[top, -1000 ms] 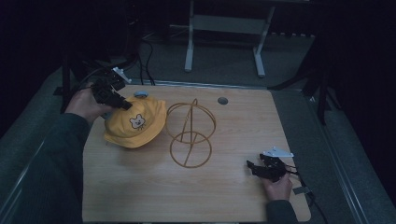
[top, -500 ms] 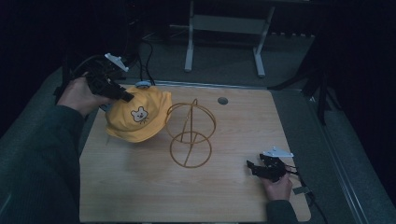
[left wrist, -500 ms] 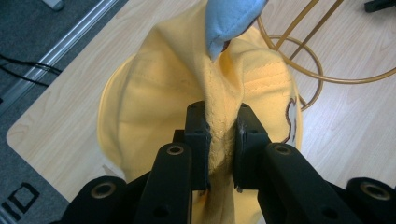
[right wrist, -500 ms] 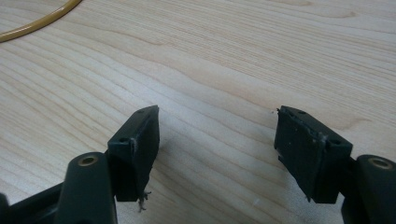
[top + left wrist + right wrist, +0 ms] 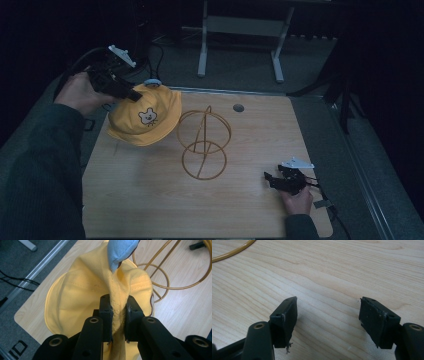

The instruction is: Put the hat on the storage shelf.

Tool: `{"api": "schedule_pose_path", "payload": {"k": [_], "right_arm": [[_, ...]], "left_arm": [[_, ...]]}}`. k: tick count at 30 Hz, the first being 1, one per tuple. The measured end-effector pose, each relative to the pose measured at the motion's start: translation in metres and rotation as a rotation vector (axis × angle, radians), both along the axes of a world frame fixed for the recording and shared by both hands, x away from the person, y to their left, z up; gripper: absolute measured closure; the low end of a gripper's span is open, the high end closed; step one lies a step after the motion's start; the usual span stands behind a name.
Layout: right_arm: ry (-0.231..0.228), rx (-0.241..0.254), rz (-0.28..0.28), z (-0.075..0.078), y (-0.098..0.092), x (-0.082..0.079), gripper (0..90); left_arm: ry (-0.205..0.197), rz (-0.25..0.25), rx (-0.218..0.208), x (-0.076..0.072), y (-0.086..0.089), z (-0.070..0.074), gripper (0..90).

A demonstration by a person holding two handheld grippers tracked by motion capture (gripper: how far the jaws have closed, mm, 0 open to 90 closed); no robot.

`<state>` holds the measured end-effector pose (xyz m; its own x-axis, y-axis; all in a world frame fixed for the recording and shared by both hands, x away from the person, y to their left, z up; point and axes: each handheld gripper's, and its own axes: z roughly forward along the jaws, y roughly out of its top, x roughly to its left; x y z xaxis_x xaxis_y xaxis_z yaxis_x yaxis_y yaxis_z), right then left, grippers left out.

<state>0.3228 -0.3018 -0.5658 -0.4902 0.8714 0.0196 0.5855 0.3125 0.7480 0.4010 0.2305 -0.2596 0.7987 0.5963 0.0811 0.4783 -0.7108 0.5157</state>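
The hat [image 5: 145, 121], yellow cloth with a small animal face on its front, hangs at the far left of the tabletop [image 5: 150, 200], lifted by a fold of its fabric. Part of its brim droops toward the wood, though whether it touches cannot be told from the high view. In the left gripper view the hat [image 5: 82, 297] spreads out below the grip, with a blue piece [image 5: 121, 251] of cloth at its far edge and the tabletop's corner [image 5: 27, 317] beneath it.

The tabletop is pale wood with a rounded near right corner. A small grey round cap [image 5: 238, 107] is set into it near the far edge.

The wire stand [image 5: 204, 142], a gold-coloured frame of two rings and an upright hoop, sits at the middle of the tabletop, just right of the hat and apart from it. A curve of the wire stand [image 5: 160, 275] shows beyond the hat in the left gripper view, and a short arc of the wire stand [image 5: 232, 251] crosses the top left corner of the right gripper view.

The left gripper [image 5: 131, 94] is held in a hand [image 5: 82, 92] above the far left corner, its fingers [image 5: 106, 312] pressed onto a bunched ridge of the yellow fabric.

The right gripper [image 5: 267, 176] rests low over the near right part of the tabletop, well apart from the hat. Its fingers [image 5: 287, 315] stand spread, with bare wood between them.
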Motion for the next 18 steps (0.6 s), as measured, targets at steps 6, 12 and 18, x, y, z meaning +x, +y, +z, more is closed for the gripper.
{"api": "schedule_pose_path", "payload": {"k": [6,12,18], "right_arm": [[0.0,0.001,0.002,0.0,0.0,0.0,30.7],[0.0,0.0,0.003,0.0,0.0,0.0,30.7],[0.0,0.001,0.003,0.0,0.0,0.0,30.7]], "left_arm": [[-0.009,0.002,-0.005,-0.001,0.001,0.008,79.3],[-0.02,-0.003,-0.013,-0.003,-0.001,0.018,79.3],[-0.035,-0.014,-0.022,-0.005,-0.003,0.029,79.3]]}}
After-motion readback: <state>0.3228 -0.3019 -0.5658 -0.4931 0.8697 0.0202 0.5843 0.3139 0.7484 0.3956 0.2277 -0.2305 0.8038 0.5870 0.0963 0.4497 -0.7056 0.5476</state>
